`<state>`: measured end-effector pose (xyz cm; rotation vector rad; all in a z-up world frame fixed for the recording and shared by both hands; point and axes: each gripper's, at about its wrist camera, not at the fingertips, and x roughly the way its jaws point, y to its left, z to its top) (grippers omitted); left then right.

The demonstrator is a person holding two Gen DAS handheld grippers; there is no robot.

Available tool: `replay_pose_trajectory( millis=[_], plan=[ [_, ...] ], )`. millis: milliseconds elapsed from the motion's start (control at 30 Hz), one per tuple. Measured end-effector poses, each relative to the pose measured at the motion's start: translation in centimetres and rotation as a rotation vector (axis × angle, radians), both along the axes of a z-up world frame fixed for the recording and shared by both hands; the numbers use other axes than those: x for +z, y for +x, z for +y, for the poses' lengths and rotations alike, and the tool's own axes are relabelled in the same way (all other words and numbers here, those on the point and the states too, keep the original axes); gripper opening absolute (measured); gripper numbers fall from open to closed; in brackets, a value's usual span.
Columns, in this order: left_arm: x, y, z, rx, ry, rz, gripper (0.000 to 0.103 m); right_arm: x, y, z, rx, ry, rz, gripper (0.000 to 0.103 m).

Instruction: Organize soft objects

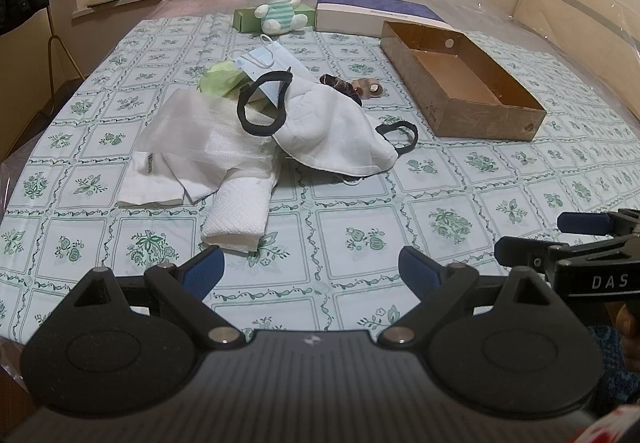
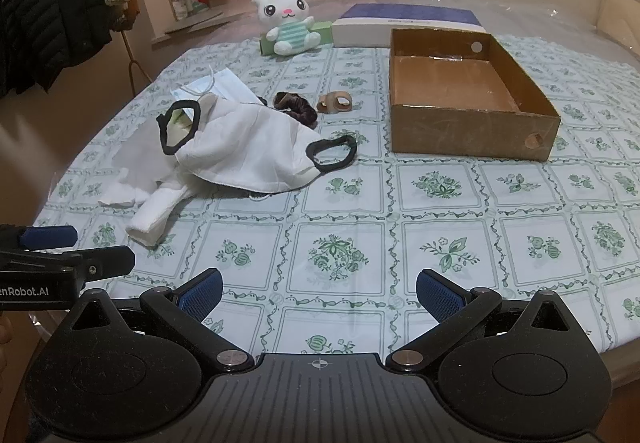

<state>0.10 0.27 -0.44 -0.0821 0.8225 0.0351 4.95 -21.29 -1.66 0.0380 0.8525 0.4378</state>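
Both grippers, left point(image 1: 310, 269) and right point(image 2: 318, 289), low centre frame, jaws spread wide, empty. White face mask point(image 1: 336, 131) tops the soft pile mid-left, on folded paper towels point(image 1: 236, 211). Cardboard box point(image 2: 472, 131) upper right, empty. Only left wrist view shows the green item point(image 1: 220, 81); right wrist view shows the scrunchie point(image 2: 296, 105) clearly.
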Motion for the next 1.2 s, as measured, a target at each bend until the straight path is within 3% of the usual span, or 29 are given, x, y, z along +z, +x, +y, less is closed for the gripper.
replay_pose_trajectory(
  millis=[533, 833, 1000, 1200],
  plan=[
    [-0.9, 1.3, 1.3, 0.025, 0.004, 0.014, 0.093, -0.7, 1.1, 0.3, 0.013, 0.015, 0.003, 0.103],
    [-1.4, 2.6, 4.1, 0.095, 0.013, 0.013, 0.093, -1.1, 3.5, 1.9, 0.08, 0.055, -0.088, 0.102],
    [-2.1, 3.6, 5.7, 0.125, 0.013, 0.01, 0.092, -1.7, 5.0, 4.5, 0.178, 0.033, -0.168, 0.087],
    [-3.0, 4.7, 7.7, 0.163, 0.005, 0.017, 0.092, -2.8, 5.8, 8.7, 0.302, -0.025, -0.279, 0.075]
  ],
)
